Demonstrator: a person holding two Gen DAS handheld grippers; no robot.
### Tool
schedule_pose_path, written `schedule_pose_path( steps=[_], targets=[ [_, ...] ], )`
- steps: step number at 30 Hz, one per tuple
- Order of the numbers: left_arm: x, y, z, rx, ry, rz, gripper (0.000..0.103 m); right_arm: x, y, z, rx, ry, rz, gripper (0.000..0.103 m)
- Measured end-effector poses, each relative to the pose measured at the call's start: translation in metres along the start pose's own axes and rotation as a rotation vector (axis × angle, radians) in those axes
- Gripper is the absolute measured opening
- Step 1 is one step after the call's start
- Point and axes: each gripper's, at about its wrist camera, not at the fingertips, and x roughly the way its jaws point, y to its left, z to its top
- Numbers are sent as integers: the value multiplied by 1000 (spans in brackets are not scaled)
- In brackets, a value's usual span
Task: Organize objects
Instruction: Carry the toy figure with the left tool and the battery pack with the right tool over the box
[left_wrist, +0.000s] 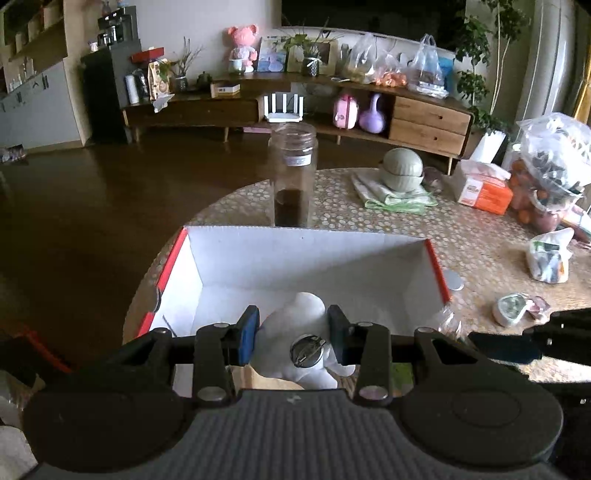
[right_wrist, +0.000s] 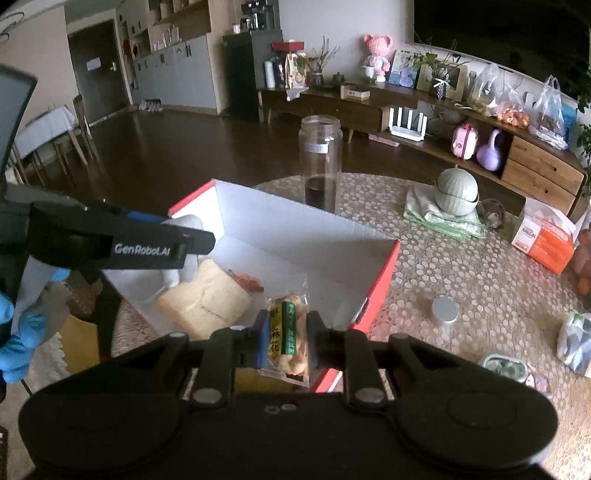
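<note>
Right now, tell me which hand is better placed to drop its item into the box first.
Left. The left gripper holds the white figurine already inside the box, above its floor. The right gripper holds the snack packet right at the near red edge, only partly over the box.

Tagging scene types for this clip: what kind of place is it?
Most likely a home living room. A low wooden sideboard holds a pink plush toy, framed pictures and shopping bags; the round table carries a tissue box and household clutter.
</note>
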Motion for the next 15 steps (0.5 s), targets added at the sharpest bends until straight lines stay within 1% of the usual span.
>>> schedule_pose_path(
  steps=[6, 12, 15],
  targets=[
    [48, -2, 7, 20, 64, 19, 39, 34, -5, 4, -1, 56, -11, 20],
    [92, -10, 8, 27, 149, 27, 39, 62, -2, 3, -30, 99, -25, 20],
    [109, -15, 9, 54, 183, 54, 39, 75, 0, 1, -39, 124, -34, 20]
  ],
)
